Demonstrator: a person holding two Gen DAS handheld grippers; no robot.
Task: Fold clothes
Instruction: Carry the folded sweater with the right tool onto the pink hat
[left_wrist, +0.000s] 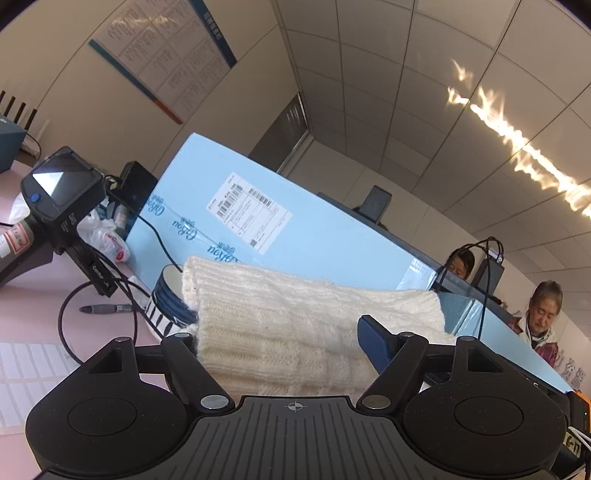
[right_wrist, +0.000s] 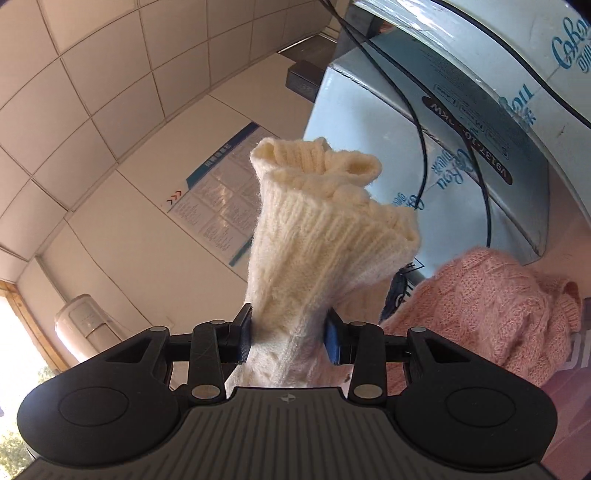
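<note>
A cream knitted sweater (left_wrist: 295, 317) fills the space between the fingers of my left gripper (left_wrist: 284, 339), which is shut on a thick fold of it and tilted up from the pink table. My right gripper (right_wrist: 290, 334) is shut on a bunched part of the same cream sweater (right_wrist: 317, 236), which stands up above the blue pads (right_wrist: 334, 341) with its ribbed edge on top. A pink knitted sweater (right_wrist: 491, 314) lies on the table to the right of my right gripper.
A large light-blue carton (left_wrist: 295, 229) stands behind the sweater. A striped bowl (left_wrist: 168, 299), a marker pen (left_wrist: 107, 308), cables and a black handheld device (left_wrist: 62, 192) lie on the table at left. Two people (left_wrist: 543, 314) sit at far right.
</note>
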